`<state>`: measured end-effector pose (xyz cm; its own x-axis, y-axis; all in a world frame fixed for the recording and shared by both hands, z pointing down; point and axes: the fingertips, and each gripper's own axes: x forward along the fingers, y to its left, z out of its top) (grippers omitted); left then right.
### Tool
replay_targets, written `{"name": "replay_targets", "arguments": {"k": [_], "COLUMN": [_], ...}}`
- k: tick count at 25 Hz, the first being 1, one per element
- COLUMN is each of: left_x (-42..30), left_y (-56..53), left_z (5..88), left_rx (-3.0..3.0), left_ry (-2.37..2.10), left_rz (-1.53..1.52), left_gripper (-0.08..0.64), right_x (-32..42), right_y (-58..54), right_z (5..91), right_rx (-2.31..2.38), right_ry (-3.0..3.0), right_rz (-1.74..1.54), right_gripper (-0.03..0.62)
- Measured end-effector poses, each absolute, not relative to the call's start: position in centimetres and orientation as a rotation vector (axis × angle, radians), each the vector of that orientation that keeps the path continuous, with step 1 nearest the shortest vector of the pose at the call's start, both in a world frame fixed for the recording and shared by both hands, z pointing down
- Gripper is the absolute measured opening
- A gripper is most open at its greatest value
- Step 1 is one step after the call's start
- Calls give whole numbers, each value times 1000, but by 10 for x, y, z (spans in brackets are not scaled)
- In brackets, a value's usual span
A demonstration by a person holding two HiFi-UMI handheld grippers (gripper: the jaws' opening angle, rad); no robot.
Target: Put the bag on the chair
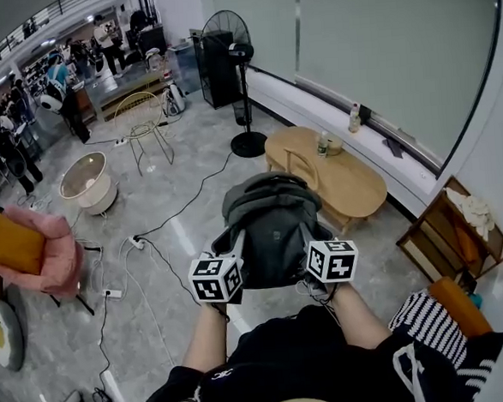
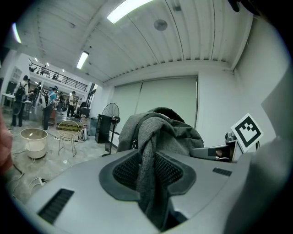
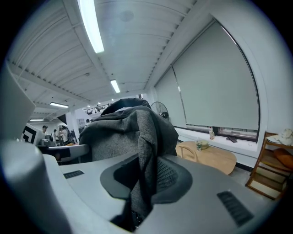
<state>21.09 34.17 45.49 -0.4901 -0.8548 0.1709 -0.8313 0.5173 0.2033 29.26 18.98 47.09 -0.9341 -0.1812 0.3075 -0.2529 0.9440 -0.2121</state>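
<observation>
Grey stone floor [image 1: 175, 218], big open hall, long window wall on my right.

- bag [image 1: 270, 224]: grey backpack, off the ground, hanging straight ahead of me between both grippers. Not on any chair.
- left gripper [image 2: 149, 183]: jaws clamped on a fold of the bag's grey fabric. The fold runs up between the pads and the bag body bulks just past the tips.
- right gripper [image 3: 144, 183]: same on the other side, closed on a strap-like grey fold, with the bag body right behind the tips.
- Clearance left: open floor between the bag and the pink armchair [image 1: 54, 257], crossed by white cables [image 1: 143, 246] and a power strip. The armchair is well apart from the bag and has an orange cushion [image 1: 14, 245] on its seat.
- Clearance right: wooden table [image 1: 353, 184] near the bag's far right, with bottles at its window edge. A small wooden chair [image 1: 300, 162] stands at the table's near-left edge, close beyond the bag.
- Further out: wire chair [image 1: 148, 130], white round tub [image 1: 87, 183], black floor fan [image 1: 241, 76].
- Wooden shelf [image 1: 455, 229] stands against the right wall.
- People [image 1: 10, 127] are standing at the far end, well clear.
</observation>
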Motion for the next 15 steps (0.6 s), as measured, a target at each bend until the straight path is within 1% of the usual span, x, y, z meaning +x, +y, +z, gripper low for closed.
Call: {"name": "replay_targets", "arguments": {"k": [7,15], "left_x": [173,101], "left_y": [339,277], "left_z": [464,464], "left_rx": [1396,1387], "left_ry": [-2519,-2520], "left_rz": [-149,-108], "left_gripper": [110,110], "right_x": [252,176], "right_y": [185,121], "right_z": [481,485], "right_rx": [294,284], "right_ry": [-2803,-2816], "right_rz": [381,416], "right_gripper": [79,80]}}
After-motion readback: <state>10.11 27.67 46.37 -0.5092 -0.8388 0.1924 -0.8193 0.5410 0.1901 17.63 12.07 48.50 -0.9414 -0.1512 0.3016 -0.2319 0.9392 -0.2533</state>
